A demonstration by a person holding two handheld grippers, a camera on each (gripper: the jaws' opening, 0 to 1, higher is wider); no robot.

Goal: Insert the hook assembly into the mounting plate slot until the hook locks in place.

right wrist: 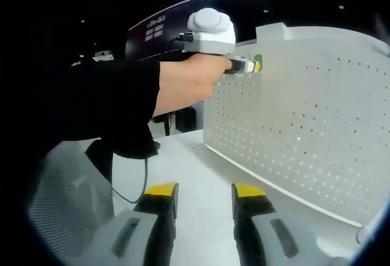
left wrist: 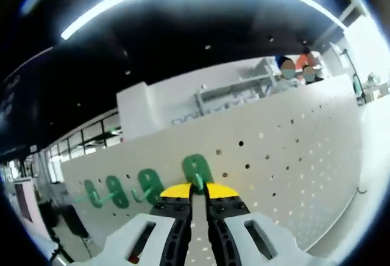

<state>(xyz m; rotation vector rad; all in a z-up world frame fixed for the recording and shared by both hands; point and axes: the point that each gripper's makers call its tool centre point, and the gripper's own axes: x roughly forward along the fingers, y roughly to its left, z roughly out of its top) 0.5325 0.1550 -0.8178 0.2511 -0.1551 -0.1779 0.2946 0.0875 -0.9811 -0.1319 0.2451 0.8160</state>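
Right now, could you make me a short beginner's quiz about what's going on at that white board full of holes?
1. True or false: the left gripper is closed on a green plastic hook at the white perforated pegboard.
2. How many green hooks are on the board in the left gripper view, counting the gripped one? A) two B) four C) six
3. Fill in: the right gripper has its jaws ____, holding nothing.

Key: 1 true; 2 B; 3 open
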